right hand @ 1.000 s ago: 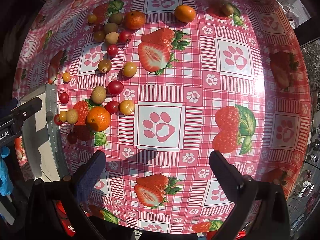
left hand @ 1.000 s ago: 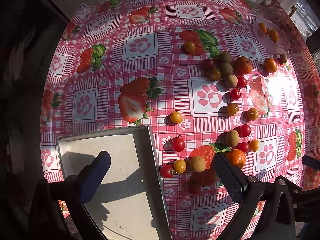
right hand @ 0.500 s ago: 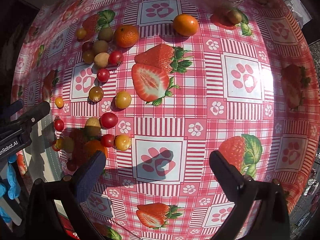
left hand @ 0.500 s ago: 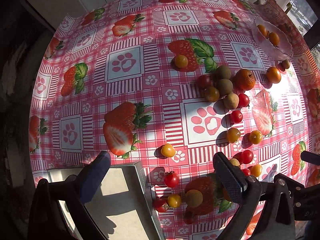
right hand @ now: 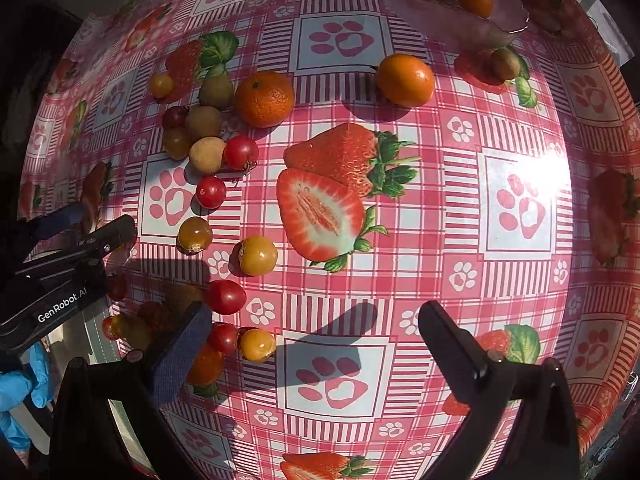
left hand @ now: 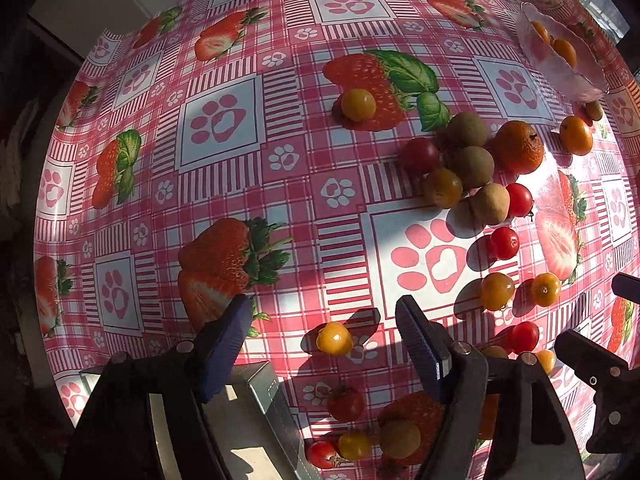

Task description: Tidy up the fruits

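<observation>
I'm closing my left gripper (left hand: pixel 324 322) over 1 yellow cherry tomato (left hand: pixel 334 337); it's lying between the fingers on the strawberry tablecloth (left hand: pixel 224 120), pads not yet pressing it. My right gripper (right hand: pixel 316 324) is hanging wide apart, gripping nothing. Other fruits are lying scattered nearby, 2 oranges sitting in the glass dish (right hand: pixel 472 26). The metal tray (left hand: pixel 264 392) is lying just beside my left fingers.

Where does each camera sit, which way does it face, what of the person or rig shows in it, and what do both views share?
Left wrist: on the left gripper, facing down at a yellow tomato between its closing jaws, unpinched; tray corner below.
Right wrist: on the right gripper, open, facing down at tablecloth; left gripper and a blue glove at left.
Shared: mandarin, glass bowl.
</observation>
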`<state>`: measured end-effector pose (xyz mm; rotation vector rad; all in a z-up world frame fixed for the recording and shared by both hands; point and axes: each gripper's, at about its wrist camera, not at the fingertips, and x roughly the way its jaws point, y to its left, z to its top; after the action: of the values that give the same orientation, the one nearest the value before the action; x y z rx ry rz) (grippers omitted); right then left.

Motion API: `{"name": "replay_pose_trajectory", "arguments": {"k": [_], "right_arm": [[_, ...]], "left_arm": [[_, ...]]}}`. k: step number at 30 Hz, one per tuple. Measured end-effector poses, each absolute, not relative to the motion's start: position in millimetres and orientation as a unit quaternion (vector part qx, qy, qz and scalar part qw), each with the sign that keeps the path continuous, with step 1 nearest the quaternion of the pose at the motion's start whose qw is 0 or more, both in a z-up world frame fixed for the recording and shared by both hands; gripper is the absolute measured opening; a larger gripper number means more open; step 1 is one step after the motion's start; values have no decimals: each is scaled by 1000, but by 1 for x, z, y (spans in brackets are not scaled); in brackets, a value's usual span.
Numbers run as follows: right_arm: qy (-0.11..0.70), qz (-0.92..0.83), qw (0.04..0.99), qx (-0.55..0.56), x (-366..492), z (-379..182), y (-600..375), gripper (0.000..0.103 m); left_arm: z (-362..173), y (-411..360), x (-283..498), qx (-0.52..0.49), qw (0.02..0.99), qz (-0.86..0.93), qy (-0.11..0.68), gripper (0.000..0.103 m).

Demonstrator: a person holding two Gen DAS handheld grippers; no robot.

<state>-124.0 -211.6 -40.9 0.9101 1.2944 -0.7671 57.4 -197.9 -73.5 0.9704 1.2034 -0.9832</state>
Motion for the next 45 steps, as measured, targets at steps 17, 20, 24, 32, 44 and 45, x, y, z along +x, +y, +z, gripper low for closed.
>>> {"name": "replay_pose_trajectory", "arguments": {"k": [17, 20, 24, 32, 44, 45], "right_arm": [[548, -316, 671, 387, -82, -52, -197, 26], [525, -312, 677, 411, -100, -47, -194, 26], [505, -308, 682, 430, -119, -42, -191, 26], [486, -305, 690, 441, -140, -21, -186, 26], [492, -269, 719, 410, -116, 17, -141, 26], [495, -263, 722, 406, -110, 20, -135, 26]], "left_arm": [[-74, -166, 33, 389, 574, -477, 540, 19], [-70, -154, 28, 370, 571, -488, 548, 19], [-54, -138, 26, 337, 566, -502, 560, 19], [0, -105, 23, 295, 579, -514, 560, 19], [35, -38, 40, 262, 635, -474, 551, 19], [32, -34, 45, 260, 639, -468, 552, 19]]}}
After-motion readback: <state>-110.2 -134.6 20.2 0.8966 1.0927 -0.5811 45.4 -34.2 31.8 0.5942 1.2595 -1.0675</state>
